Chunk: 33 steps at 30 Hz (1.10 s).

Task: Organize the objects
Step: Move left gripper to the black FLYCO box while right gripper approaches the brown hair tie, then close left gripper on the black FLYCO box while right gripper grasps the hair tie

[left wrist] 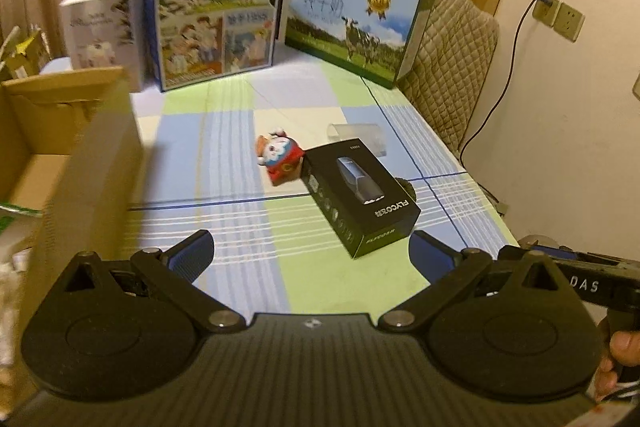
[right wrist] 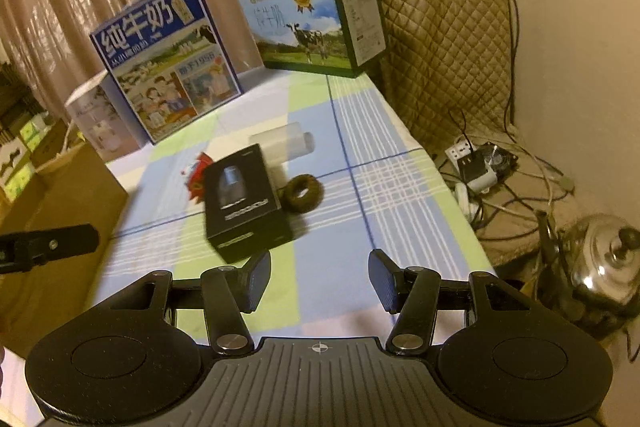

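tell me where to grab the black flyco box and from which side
Grip the black FLYCO box across its two long side faces, coming down from above. It lies flat on the checked tablecloth, so those narrow sides fit between open fingers. The red toy touches its far corner and the brown ring sits beside it, so clamp nearer the near end.

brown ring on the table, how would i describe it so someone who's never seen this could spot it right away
Start at the checked tablecloth and find the black box lying flat near its middle. The brown ring lies on the cloth at that box's right side, in front of the clear tube. It is the only round, dark thing with a hole through it.
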Each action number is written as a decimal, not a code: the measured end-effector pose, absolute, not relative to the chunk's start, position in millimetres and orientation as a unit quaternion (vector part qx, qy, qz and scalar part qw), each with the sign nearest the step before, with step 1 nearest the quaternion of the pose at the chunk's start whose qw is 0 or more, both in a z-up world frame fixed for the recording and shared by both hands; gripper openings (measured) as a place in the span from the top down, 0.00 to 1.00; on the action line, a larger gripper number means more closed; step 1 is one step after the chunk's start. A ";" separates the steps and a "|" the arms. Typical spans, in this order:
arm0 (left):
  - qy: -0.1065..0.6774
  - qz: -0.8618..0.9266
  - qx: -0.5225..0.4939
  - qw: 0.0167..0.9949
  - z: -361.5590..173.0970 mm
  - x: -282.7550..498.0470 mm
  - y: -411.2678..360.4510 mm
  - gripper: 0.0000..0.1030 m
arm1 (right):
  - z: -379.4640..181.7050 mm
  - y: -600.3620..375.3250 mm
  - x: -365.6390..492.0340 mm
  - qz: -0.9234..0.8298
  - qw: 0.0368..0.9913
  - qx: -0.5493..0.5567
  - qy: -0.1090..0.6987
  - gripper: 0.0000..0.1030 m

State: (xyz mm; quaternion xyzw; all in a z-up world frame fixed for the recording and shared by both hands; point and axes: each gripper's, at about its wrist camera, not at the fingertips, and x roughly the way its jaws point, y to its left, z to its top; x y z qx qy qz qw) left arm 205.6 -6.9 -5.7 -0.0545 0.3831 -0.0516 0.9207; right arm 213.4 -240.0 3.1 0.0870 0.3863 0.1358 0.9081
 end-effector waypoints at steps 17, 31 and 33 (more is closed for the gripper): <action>0.412 -0.063 -0.065 0.907 -73.5 313.9 -70.3 0.01 | -49.8 -238.5 285.9 0.123 0.910 0.014 0.395 0.50; 0.441 -0.054 -0.021 0.896 -95.2 329.3 -66.1 0.23 | -58.2 -241.3 301.0 0.128 0.909 0.022 0.396 0.50; 0.442 -0.056 -0.013 0.895 -92.7 320.4 -53.7 0.25 | -57.5 -235.3 303.8 0.147 0.910 0.027 0.386 0.50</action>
